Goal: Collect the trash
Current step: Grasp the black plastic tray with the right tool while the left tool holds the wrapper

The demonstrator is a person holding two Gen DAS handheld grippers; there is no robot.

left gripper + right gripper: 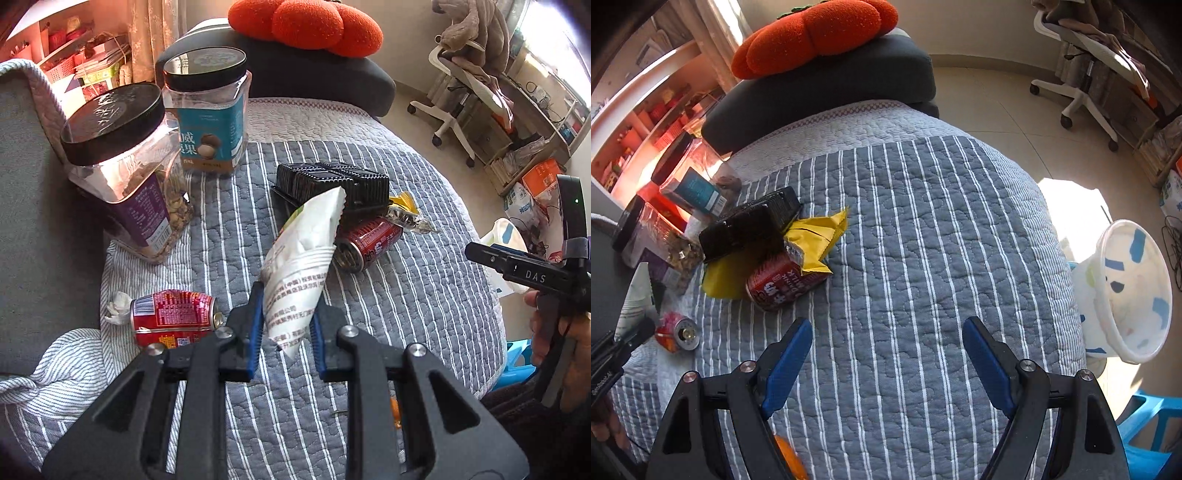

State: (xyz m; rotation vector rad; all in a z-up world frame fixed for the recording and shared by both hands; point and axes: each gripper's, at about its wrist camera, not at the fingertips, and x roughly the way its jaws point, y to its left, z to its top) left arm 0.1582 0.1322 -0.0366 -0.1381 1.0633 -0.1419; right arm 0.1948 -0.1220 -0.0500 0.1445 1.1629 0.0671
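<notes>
— Wrapper status? Where?
— White snack wrapper (pixel 295 273) pinched in left hand-held gripper (pixel 288 325), lifted above striped quilt (pixel 406 295).
— Right one?
— Right hand-held gripper (pixel 886 365) spread wide, holding nothing; white bin (pixel 1130 291) beside bed.

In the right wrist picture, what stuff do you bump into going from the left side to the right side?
Shiny little can → red can → bare striped quilt → white bin.
</notes>
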